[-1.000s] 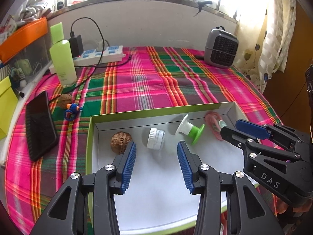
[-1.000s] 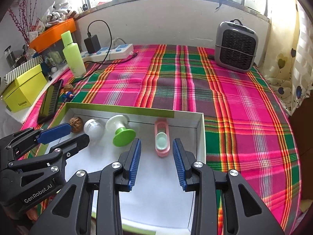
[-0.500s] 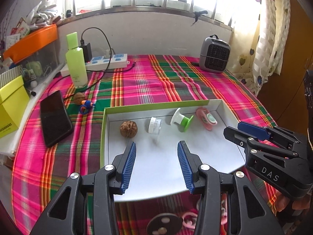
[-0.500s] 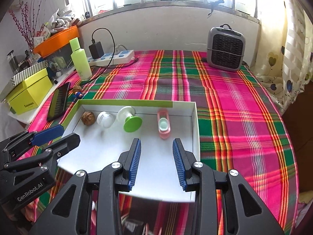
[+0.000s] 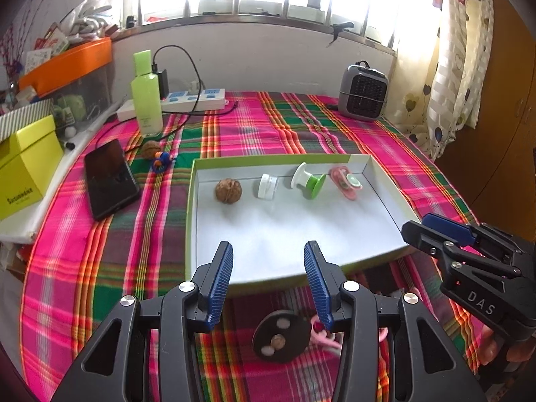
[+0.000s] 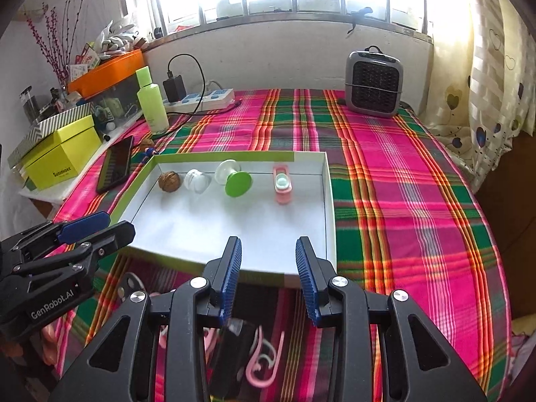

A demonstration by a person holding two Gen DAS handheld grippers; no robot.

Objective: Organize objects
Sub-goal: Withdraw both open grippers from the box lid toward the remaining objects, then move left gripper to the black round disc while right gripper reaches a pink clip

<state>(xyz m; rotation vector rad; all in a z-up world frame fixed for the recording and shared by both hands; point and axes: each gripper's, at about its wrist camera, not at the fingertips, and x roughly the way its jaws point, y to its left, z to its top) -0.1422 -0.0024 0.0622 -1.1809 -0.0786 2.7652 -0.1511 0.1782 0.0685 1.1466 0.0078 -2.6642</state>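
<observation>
A shallow white tray with a green rim (image 5: 191, 201) (image 6: 330, 201) lies on the plaid cloth. Along its far wall sit a walnut (image 5: 228, 191) (image 6: 169, 181), a small white jar (image 5: 268, 186) (image 6: 197, 181), a green-and-white spool (image 5: 308, 181) (image 6: 234, 179) and a pink case (image 5: 346, 182) (image 6: 282, 184). My left gripper (image 5: 268, 246) hangs open and empty over the tray's near edge. My right gripper (image 6: 268, 239) is open and empty beside it, also seen at the right (image 5: 435, 227). Near the front edge lie a black disc (image 5: 281, 338) and a pink hook (image 6: 264, 361).
Left of the tray are a phone (image 5: 109, 177), a second walnut (image 5: 150, 149) and a small blue toy (image 5: 162, 160). Further back stand a green bottle (image 5: 146, 97), a power strip (image 5: 194, 98), a grey heater (image 5: 363, 92) and a yellow box (image 5: 26, 164).
Both grippers have drawn back from the tray towards the table's near side. The tray looks smaller, and the black disc and pink hook have come into view. Jaw gaps are unchanged.
</observation>
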